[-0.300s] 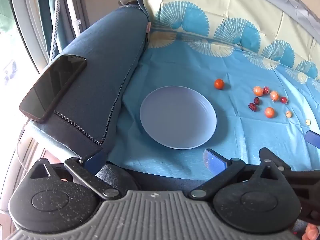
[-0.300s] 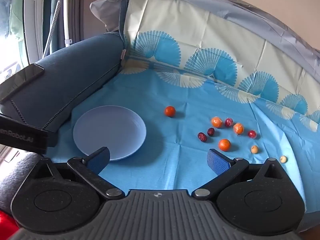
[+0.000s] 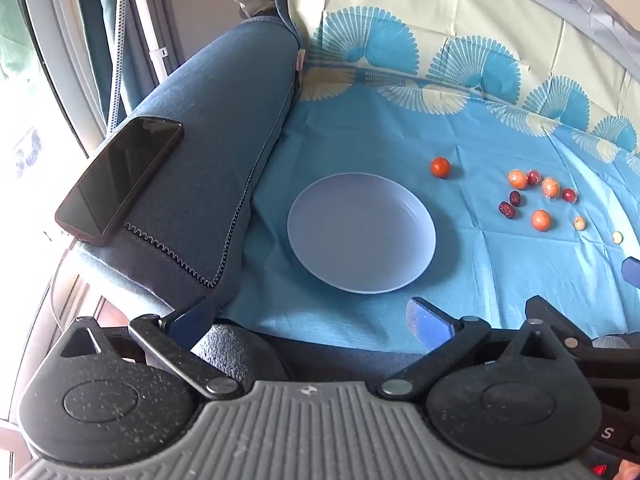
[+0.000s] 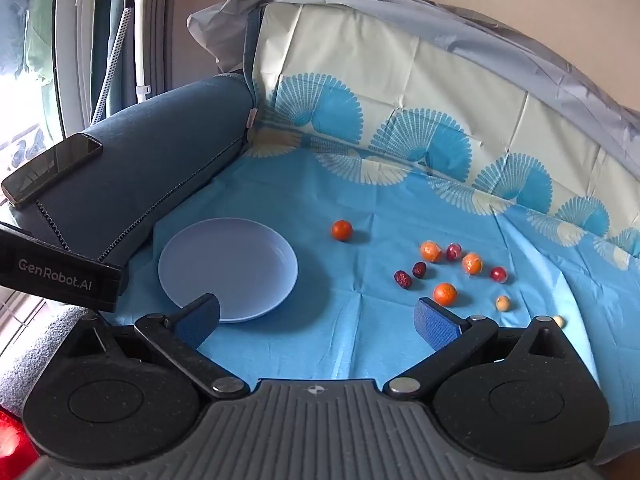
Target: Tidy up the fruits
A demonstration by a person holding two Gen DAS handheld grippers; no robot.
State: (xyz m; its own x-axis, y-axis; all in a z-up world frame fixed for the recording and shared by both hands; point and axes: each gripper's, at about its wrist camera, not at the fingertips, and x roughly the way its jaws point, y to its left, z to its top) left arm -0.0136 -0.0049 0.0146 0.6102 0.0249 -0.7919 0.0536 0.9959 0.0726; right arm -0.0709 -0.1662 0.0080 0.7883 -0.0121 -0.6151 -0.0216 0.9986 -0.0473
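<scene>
Both sets of tongs hang spread and empty above a blue cloth (image 4: 360, 320) draped over a sofa. The pale plate (image 4: 228, 268) lies bare just ahead of the left tongs (image 3: 310, 318). For the right tongs (image 4: 318, 316) it sits ahead on the left, with the scattered fruits (image 4: 452, 272) ahead on the right and one small orange fruit (image 4: 341, 230) apart, between plate and cluster. Dark red pieces (image 4: 402, 279) may be dates; the view is too small to tell. The left view shows the phone (image 3: 120, 178) on the sofa arm (image 3: 208, 152) face-up; the right view shows only its edge, plus the left tool's branded body (image 4: 60, 276).
</scene>
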